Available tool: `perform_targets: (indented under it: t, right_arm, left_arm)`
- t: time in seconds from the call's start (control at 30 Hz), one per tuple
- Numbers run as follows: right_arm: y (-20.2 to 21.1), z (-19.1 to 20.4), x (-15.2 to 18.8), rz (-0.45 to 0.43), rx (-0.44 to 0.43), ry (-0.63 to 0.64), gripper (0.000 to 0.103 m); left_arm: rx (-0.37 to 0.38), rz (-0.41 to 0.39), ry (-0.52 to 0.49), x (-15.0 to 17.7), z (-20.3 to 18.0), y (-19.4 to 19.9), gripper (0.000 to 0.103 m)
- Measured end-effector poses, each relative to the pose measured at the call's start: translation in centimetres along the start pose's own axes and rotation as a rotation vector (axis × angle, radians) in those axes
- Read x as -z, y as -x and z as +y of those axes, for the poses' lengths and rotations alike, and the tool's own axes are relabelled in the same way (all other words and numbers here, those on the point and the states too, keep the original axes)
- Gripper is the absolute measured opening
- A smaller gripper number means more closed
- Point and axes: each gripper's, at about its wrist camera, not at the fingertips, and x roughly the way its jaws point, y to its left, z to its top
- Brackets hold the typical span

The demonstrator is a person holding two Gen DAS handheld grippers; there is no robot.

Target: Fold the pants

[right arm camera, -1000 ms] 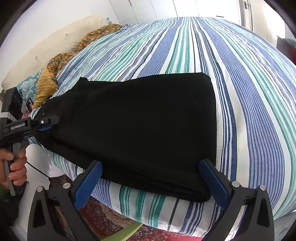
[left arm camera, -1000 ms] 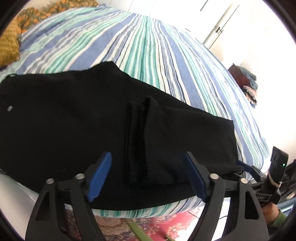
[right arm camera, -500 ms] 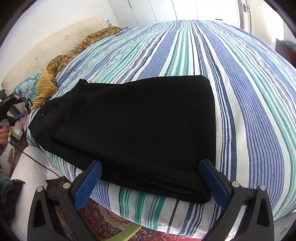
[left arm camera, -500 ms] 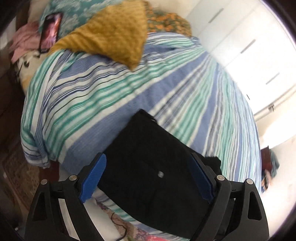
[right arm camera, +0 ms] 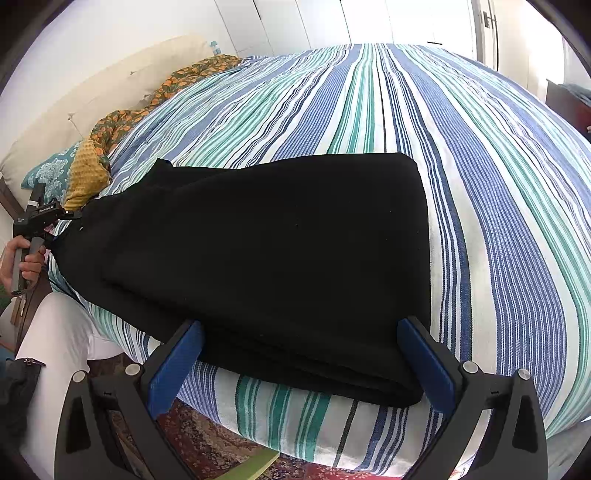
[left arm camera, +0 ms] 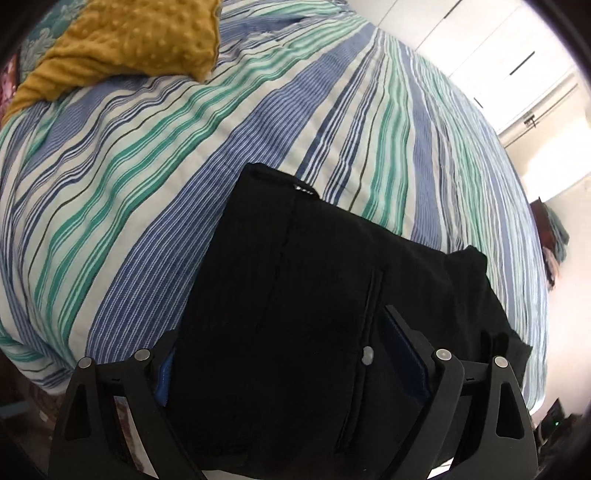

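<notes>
Black pants (right arm camera: 280,251) lie folded lengthwise along the near edge of a striped bed (right arm camera: 424,110). In the left wrist view the waistband end (left arm camera: 306,302) with a small silver button (left arm camera: 367,355) fills the space between my fingers. My left gripper (left arm camera: 284,362) is open, its jaws either side of the waistband, right at the cloth. My right gripper (right arm camera: 299,362) is open, its jaws either side of the leg end at the bed's edge. The left gripper also shows in the right wrist view (right arm camera: 64,218), at the far end of the pants.
A mustard knobbly cushion (left arm camera: 129,48) and an orange-patterned cloth (right arm camera: 166,92) lie at the head of the bed. A patterned red rug (right arm camera: 207,443) covers the floor below the bed edge. White wardrobes (right arm camera: 332,22) stand behind.
My left gripper has swung from the leg end to the waistband end and closed in on it. My right gripper has barely moved.
</notes>
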Motion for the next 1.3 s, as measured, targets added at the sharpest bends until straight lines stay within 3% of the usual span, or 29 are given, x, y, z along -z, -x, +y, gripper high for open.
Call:
perform_targets:
  t: [0.07,0.17,0.33,0.43,0.5,0.53,0.57,0.67,0.83,1.0,1.13,1.3]
  right_arm:
    - [0.0,0.0,0.0,-0.002,0.003,0.002,0.103]
    - [-0.1,0.2,0.0,-0.004,0.01,0.008,0.103]
    - [0.0,0.3,0.1,-0.01,0.013,0.015,0.103]
    - [0.0,0.3,0.1,-0.012,0.015,0.019,0.103]
    - [0.0,0.3,0.1,-0.013,0.016,0.02,0.103]
    - [0.0,0.3,0.1,-0.013,0.016,0.02,0.103]
    - [0.0,0.3,0.1,-0.012,0.016,0.021,0.103]
    - [-0.1,0.4,0.2,-0.013,0.018,0.023,0.103]
    - [-0.1,0.3,0.2,-0.013,0.021,0.025,0.103]
    - [-0.1,0.4,0.2,-0.013,0.022,0.026,0.103]
    - [-0.1,0.4,0.2,-0.012,0.022,0.026,0.103]
    - [-0.1,0.4,0.2,-0.013,0.022,0.026,0.103]
  left_arm:
    - [-0.02,0.062,0.017,-0.6,1.4,-2.1,0.092]
    - [-0.02,0.058,0.028,-1.3,1.5,-2.9,0.099]
    - [-0.109,0.079,-0.012,-1.9,-0.4,-4.1,0.102]
    - [-0.097,0.083,-0.029,-2.1,-1.1,-3.4,0.083]
    - [-0.1,0.08,-0.048,-1.9,-1.8,-2.7,0.064]
    - [-0.11,0.074,-0.053,-1.9,-2.1,-2.3,0.059]
    - [-0.132,0.066,-0.052,-1.9,-2.2,-1.9,0.043]
    - [-0.096,0.057,0.005,-2.1,-2.0,-1.0,0.027]
    - [-0.003,0.018,0.094,-2.3,-2.5,1.9,0.021]
    - [0.124,-0.02,0.08,-1.3,-5.1,7.4,0.019]
    - [0.182,-0.021,0.027,-0.7,-10.1,9.6,0.018]
    - [0.184,-0.008,-0.068,0.8,-17.4,8.8,0.018]
